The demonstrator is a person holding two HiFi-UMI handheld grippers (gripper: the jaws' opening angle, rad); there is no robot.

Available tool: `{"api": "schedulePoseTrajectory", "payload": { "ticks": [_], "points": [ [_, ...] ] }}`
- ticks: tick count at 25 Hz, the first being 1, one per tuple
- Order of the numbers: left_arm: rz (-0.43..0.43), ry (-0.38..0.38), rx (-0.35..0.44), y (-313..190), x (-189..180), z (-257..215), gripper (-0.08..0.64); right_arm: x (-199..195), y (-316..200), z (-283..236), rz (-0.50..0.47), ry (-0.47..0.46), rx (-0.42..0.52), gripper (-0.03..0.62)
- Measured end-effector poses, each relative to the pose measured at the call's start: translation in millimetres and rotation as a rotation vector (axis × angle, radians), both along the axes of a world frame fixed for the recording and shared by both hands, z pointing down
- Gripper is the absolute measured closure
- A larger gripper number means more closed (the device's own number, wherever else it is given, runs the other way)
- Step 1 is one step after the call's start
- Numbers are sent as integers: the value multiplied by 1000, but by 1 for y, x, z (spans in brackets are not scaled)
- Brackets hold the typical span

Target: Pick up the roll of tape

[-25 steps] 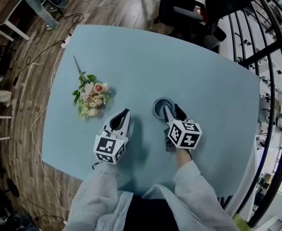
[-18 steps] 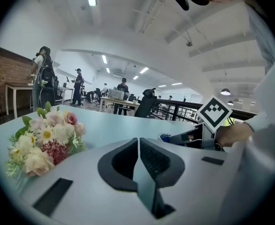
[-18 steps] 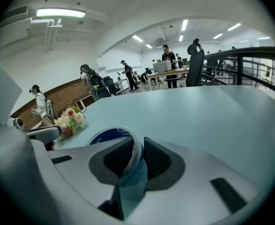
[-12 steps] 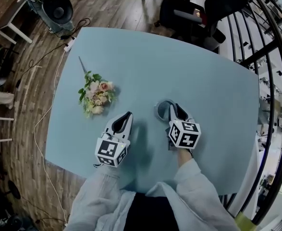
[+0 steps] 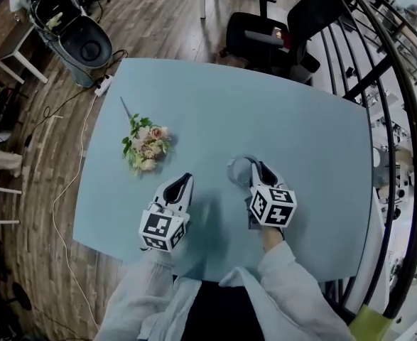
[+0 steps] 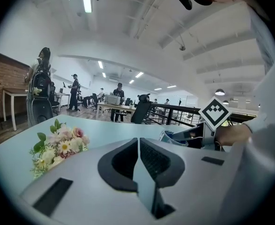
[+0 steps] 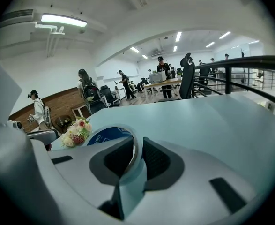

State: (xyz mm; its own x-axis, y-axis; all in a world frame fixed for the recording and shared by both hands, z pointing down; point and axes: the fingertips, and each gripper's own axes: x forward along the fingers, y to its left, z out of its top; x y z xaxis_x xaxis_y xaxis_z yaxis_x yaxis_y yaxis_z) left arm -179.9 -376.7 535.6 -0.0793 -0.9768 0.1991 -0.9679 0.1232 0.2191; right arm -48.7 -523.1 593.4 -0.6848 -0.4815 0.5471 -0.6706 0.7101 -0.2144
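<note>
1. Between the pads of the right gripper [image 7: 138, 146], one wall of the pale ring-shaped roll of tape with a blue-printed core [image 7: 110, 134] is pinched. The jaws have just been closing and are set narrow on that wall, with one pad inside the ring and the other outside it.
2. From that grip the rest of the roll is carried out to the left of the jaws and a little ahead of them. The ring is tilted, so its open face is turned partly up and partly leftward.
3. The coming move is judged to turn on this offset. The bulk of the roll hangs to one side of the pinch, so a straight lift with the wrist kept steady is called for, or the ring may swing.
4. To the left, the left gripper [image 5: 187, 178] is held with its jaws pressed together and nothing between them. It is well apart from the roll, so the right hand is plainly the nearer one.
5. Below both grippers the light blue tabletop [image 5: 300, 133] is spread. Whether the roll is fully clear of it cannot be told.
6. Farther left, a small bouquet of pink and cream flowers [image 5: 145, 148] is laid on the tabletop, out of the way of the lift.
</note>
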Motion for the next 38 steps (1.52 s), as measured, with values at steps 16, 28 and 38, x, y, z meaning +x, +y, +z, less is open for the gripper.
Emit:
{"api": "schedulePoseTrajectory", "payload": {
  "ticks": [16, 28, 38],
  "points": [
    [80, -50, 84, 29, 15, -74, 534, 43, 23, -110, 93, -145, 137, 515],
    [138, -108, 152, 43, 35, -118, 534, 101, 60, -166, 123, -299, 243, 514],
    [215, -87, 158, 50, 76, -126, 534, 177, 95, -176, 274, -349, 304, 514]
  ]
}}
